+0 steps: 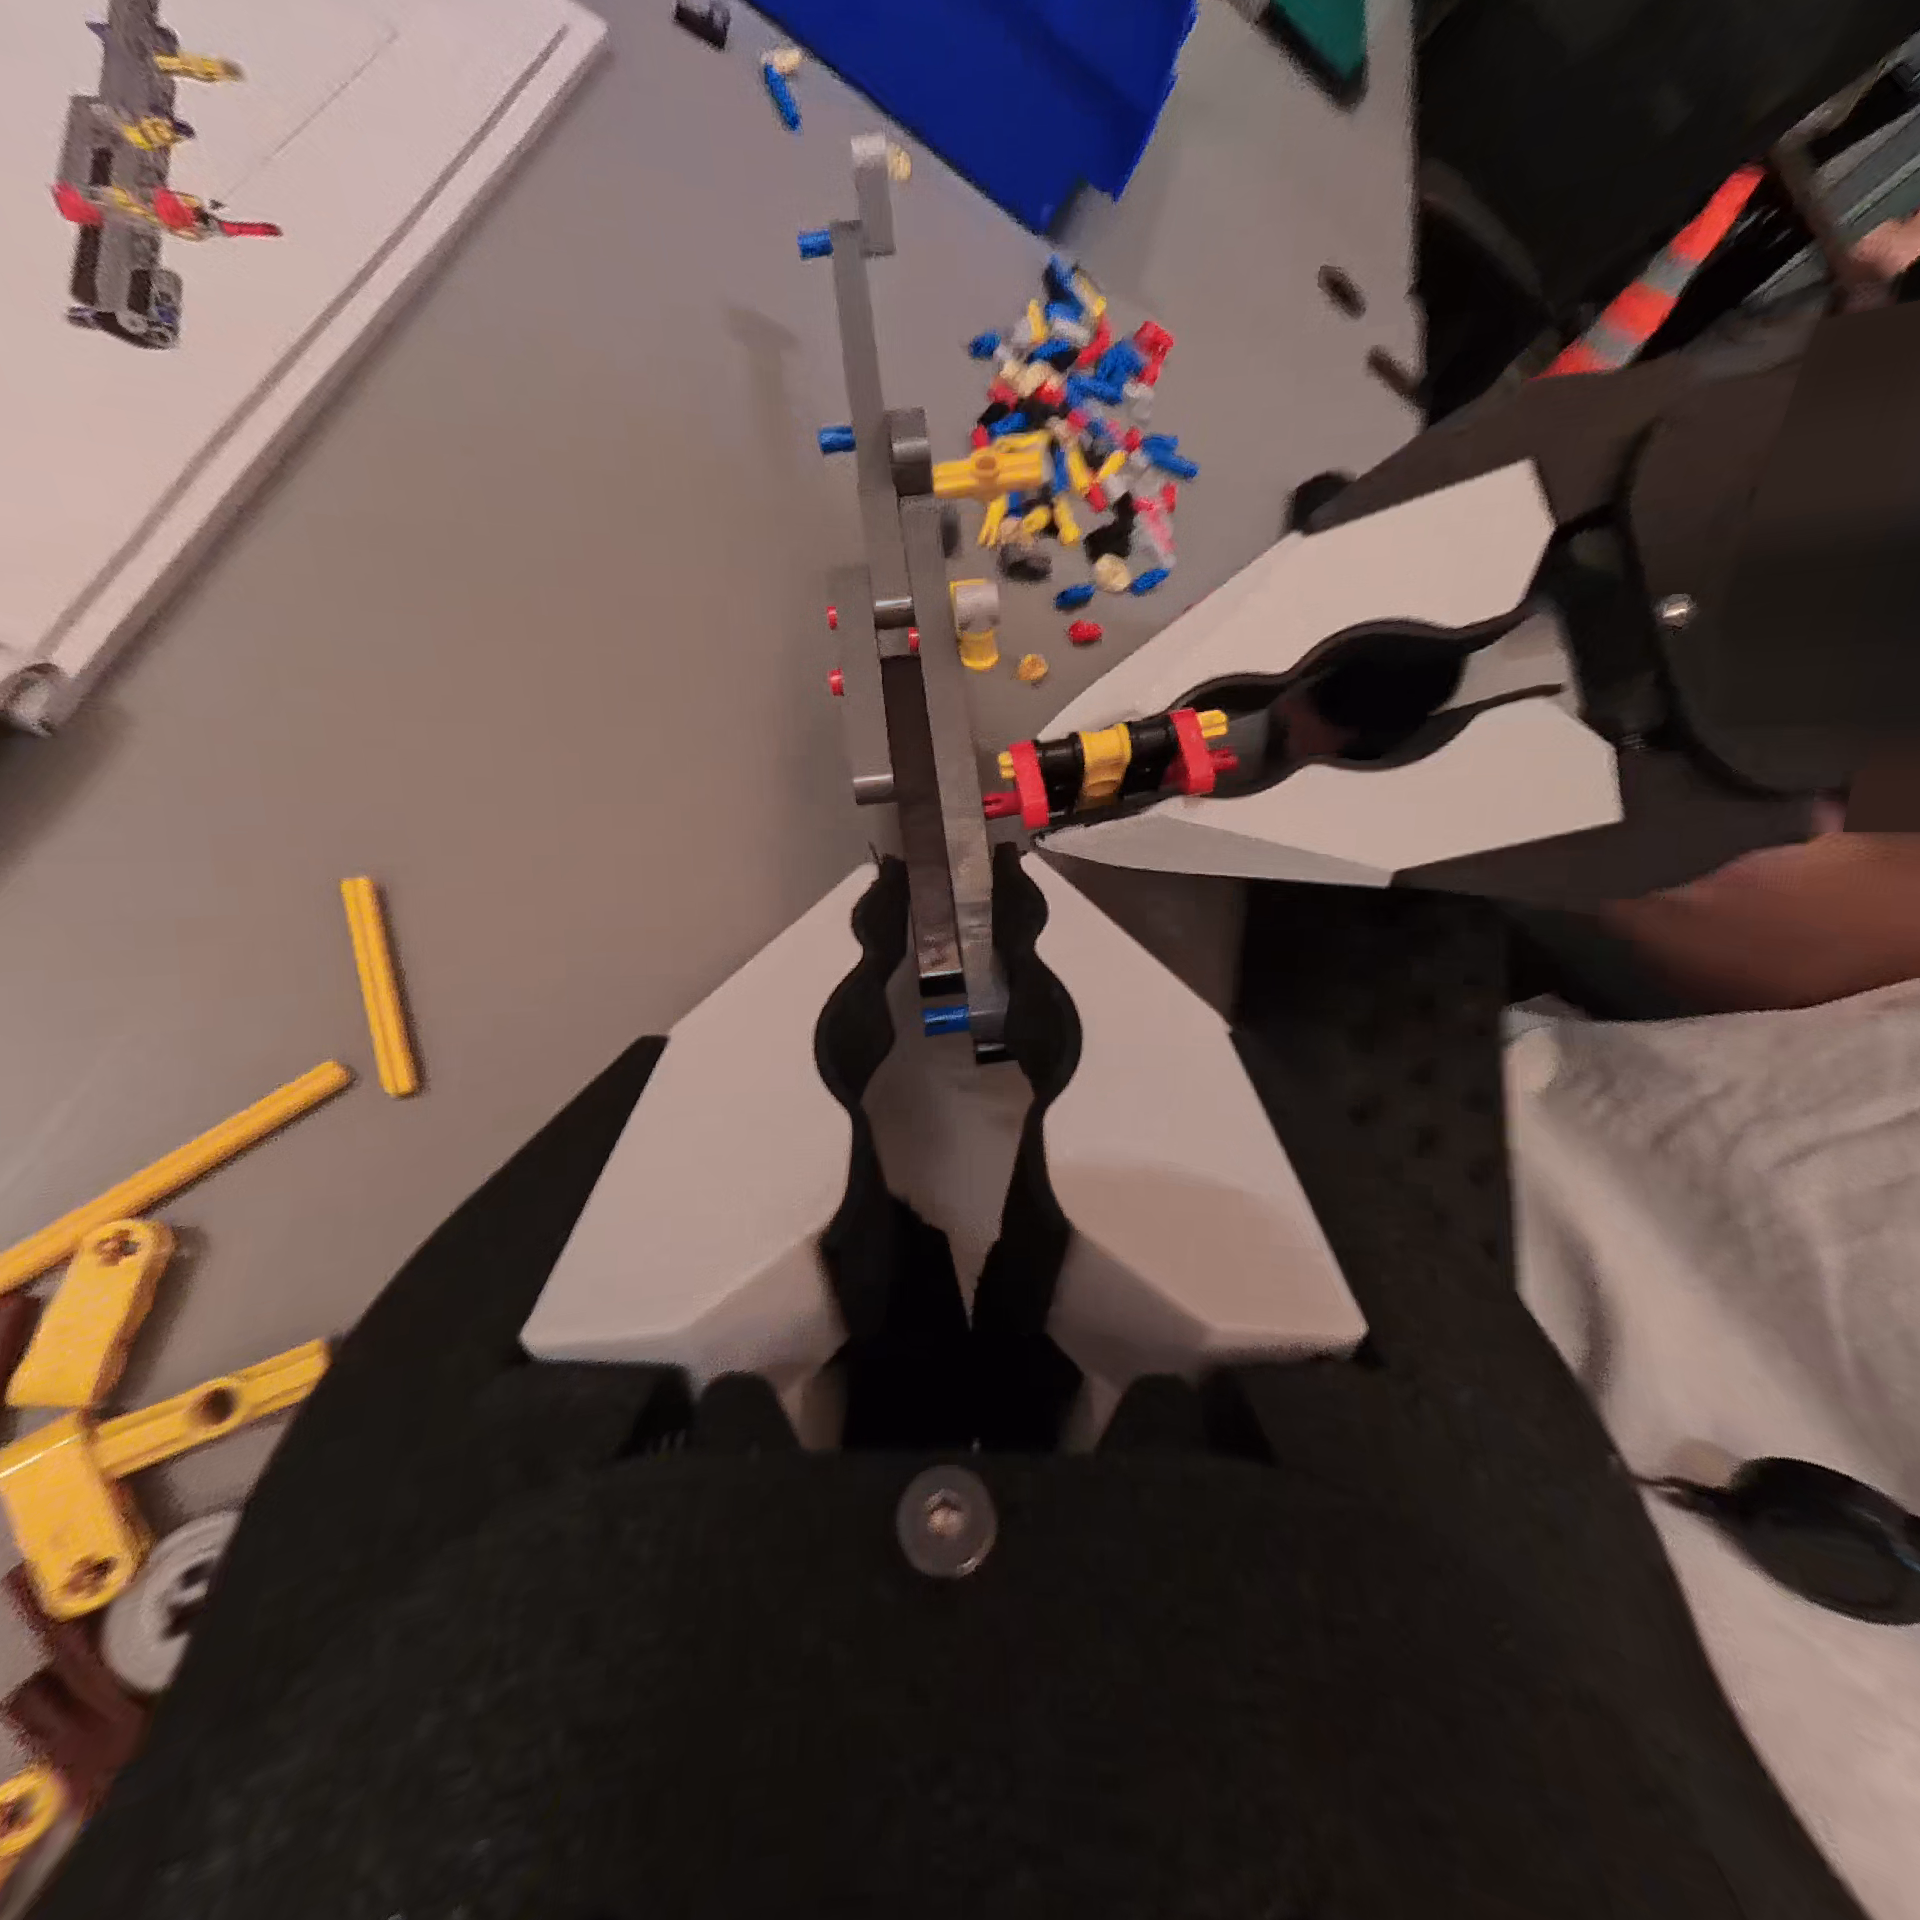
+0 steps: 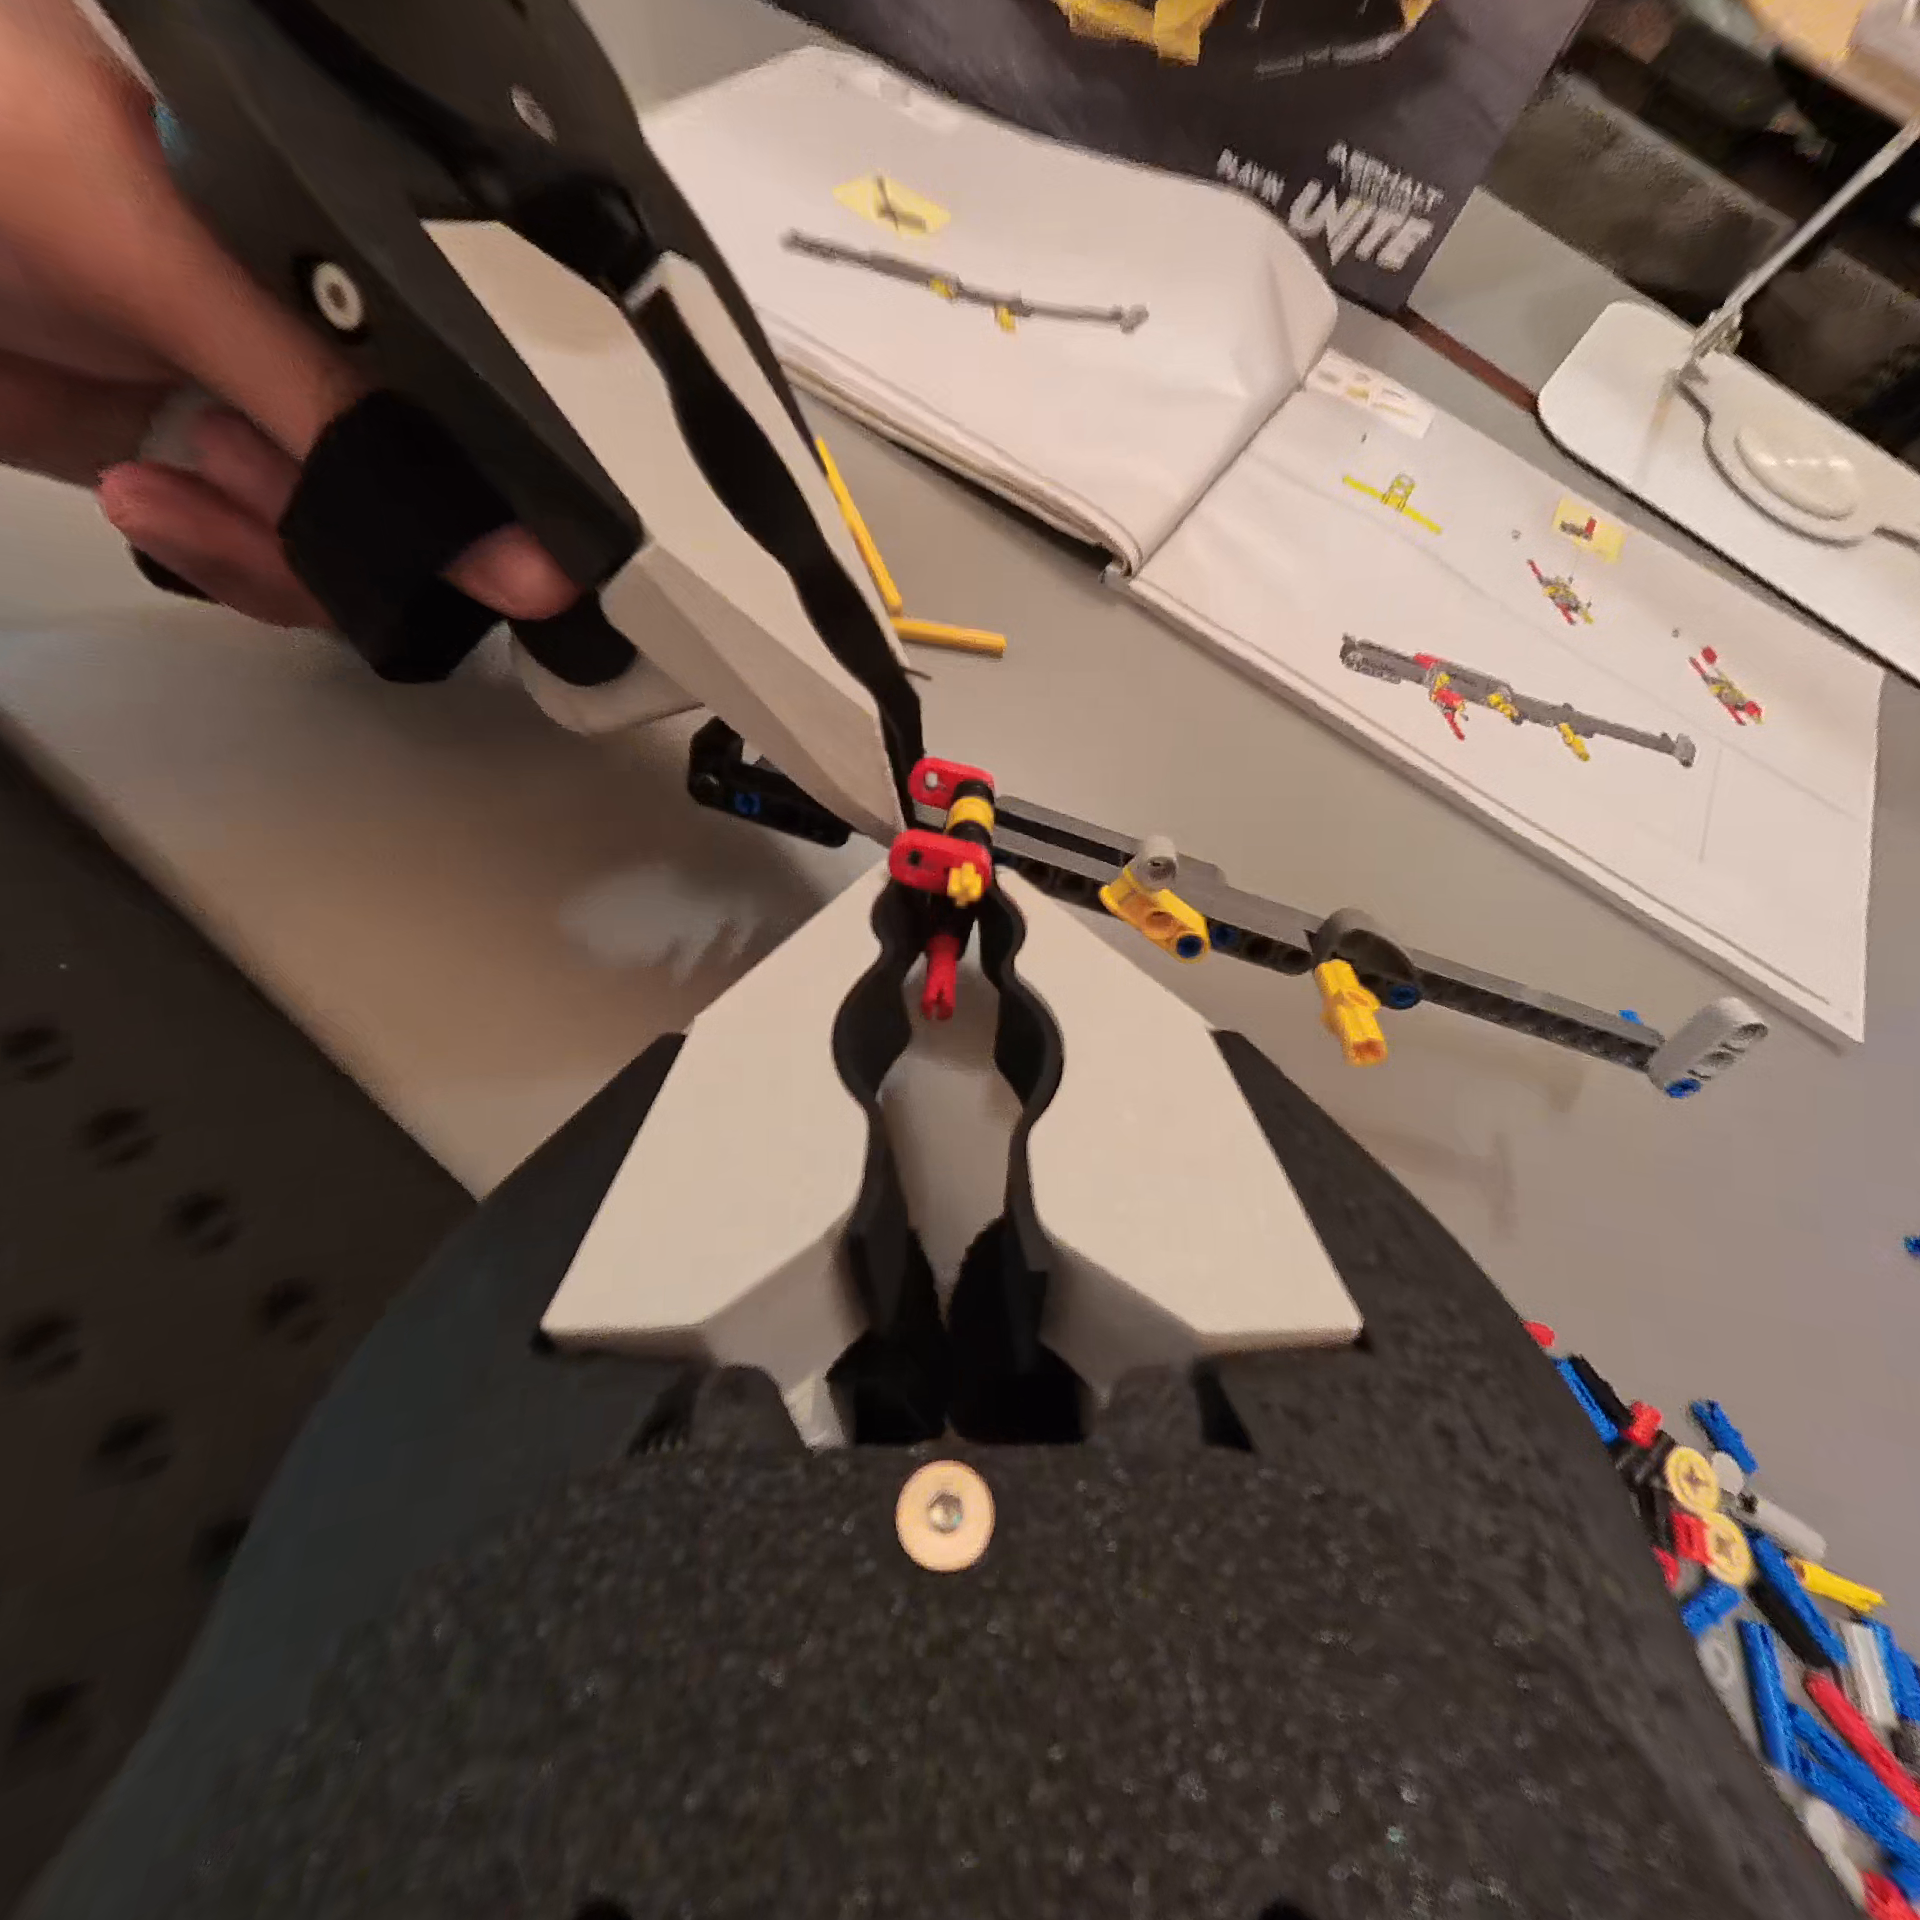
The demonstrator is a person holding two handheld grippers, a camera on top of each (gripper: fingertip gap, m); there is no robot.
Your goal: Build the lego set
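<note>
A long grey beam assembly (image 1: 899, 540) with blue pins and yellow connectors stands edge-on in the left wrist view; it also shows in the right wrist view (image 2: 1455, 982), stretching to the right above the table. My left gripper (image 1: 948, 868) is shut on its near end. My right gripper (image 2: 940, 883) is shut on a small red, yellow and black axle piece (image 2: 948, 842) and holds it against the beam's near end. In the left wrist view this piece (image 1: 1107, 764) touches the beam's side, next to my left fingertips.
A pile of small loose pins (image 1: 1086, 436) lies on the grey table beyond the beam; it also shows in the right wrist view (image 2: 1787, 1600). Yellow beams and axles (image 1: 379, 982) lie at left. An open instruction booklet (image 2: 1455, 582) lies behind. A blue bin (image 1: 997, 83) stands far back. Left and right tips are no more than a few centimetres apart.
</note>
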